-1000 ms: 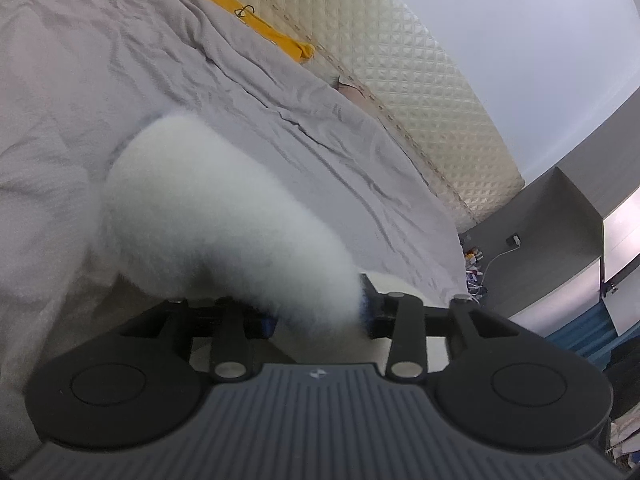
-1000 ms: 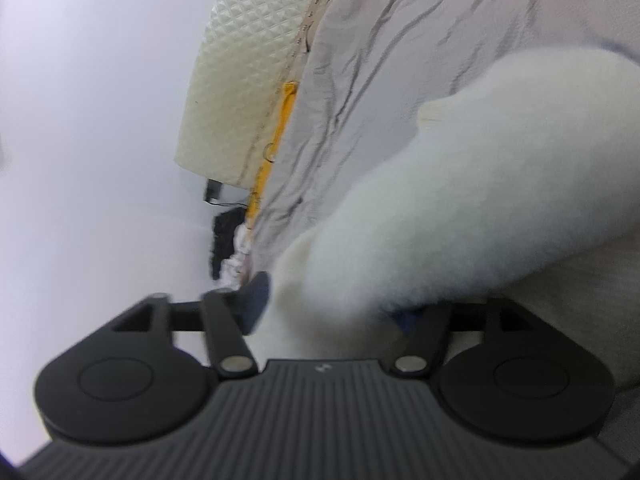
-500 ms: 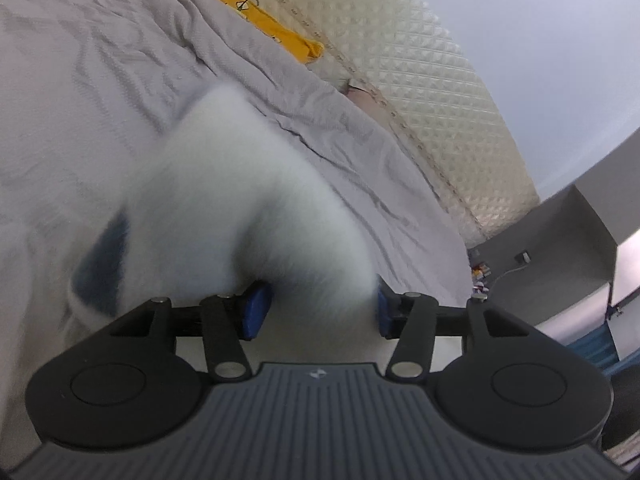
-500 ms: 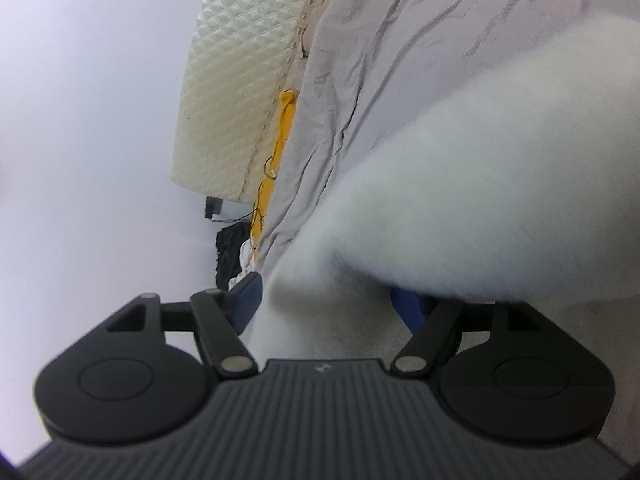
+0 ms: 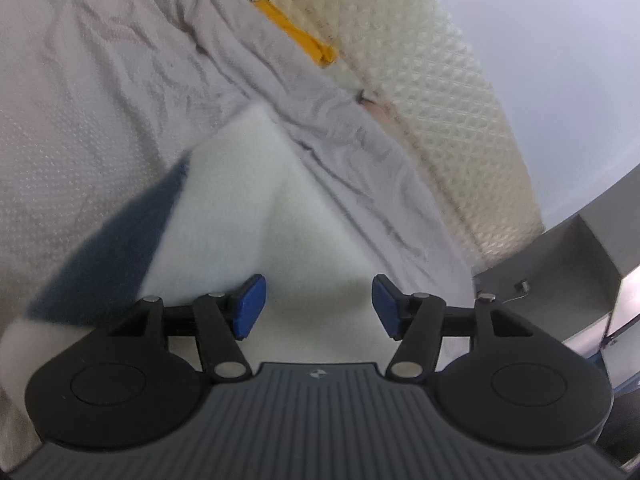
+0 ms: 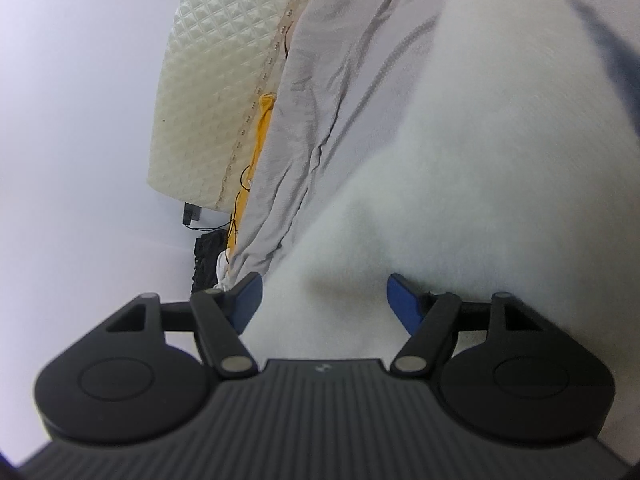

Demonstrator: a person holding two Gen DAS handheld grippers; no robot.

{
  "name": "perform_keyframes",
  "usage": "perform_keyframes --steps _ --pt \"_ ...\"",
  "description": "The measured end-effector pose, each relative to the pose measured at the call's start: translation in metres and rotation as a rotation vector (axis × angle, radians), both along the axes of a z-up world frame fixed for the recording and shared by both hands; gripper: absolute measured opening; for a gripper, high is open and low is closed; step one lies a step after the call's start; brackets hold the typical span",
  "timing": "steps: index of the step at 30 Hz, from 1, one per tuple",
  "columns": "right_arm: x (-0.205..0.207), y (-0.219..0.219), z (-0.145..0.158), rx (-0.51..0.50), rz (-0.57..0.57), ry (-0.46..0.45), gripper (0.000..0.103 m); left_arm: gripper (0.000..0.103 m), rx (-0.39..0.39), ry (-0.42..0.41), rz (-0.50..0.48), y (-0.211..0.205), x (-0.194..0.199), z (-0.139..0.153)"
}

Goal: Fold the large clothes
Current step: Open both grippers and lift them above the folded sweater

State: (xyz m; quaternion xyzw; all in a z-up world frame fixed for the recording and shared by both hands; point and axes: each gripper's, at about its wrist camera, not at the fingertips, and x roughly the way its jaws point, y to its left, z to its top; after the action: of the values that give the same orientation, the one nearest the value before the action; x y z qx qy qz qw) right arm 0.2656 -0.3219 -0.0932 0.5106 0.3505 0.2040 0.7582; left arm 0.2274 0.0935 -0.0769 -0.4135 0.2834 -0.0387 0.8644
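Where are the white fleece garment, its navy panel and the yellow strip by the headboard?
white fleece garment [image 5: 248, 200]: left wrist view, on its folded white top.
navy panel [image 5: 116, 260]: left wrist view, mid-panel.
yellow strip [image 5: 280, 16]: left wrist view, on its middle stretch.

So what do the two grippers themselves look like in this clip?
Both match. The left gripper and right gripper each have a dark grey ribbed body with a small logo at its front edge, two round black discs at the sides, black linkage arms with silver pivot pins, and blue pads on the jaws. No cables, sleeves or hands show.
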Motion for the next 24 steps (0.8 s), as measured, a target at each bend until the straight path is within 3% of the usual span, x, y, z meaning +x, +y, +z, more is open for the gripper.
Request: perform_keyframes --steps 5,11,14,19,24 --pt "0.018 0.0 -0.013 0.02 0.005 -0.011 0.07 0.065 0.03 0.036 -0.015 0.005 0.019 -0.022" --pt "0.013 -0.001 -0.008 0.017 0.022 -0.035 0.071 0.069 0.087 0.016 -0.037 -0.001 0.017 -0.015" --pt "0.005 0.002 0.006 -0.064 0.05 -0.073 0.074 0.069 0.132 0.011 -0.053 -0.01 0.006 -0.007" --pt "-0.017 0.002 0.028 -0.206 0.038 -0.149 0.074 0.07 0.292 0.0 -0.104 -0.036 -0.019 0.004" --pt "-0.036 0.007 0.048 -0.439 0.015 -0.226 0.074 0.07 0.438 -0.057 -0.17 -0.067 -0.037 0.015"
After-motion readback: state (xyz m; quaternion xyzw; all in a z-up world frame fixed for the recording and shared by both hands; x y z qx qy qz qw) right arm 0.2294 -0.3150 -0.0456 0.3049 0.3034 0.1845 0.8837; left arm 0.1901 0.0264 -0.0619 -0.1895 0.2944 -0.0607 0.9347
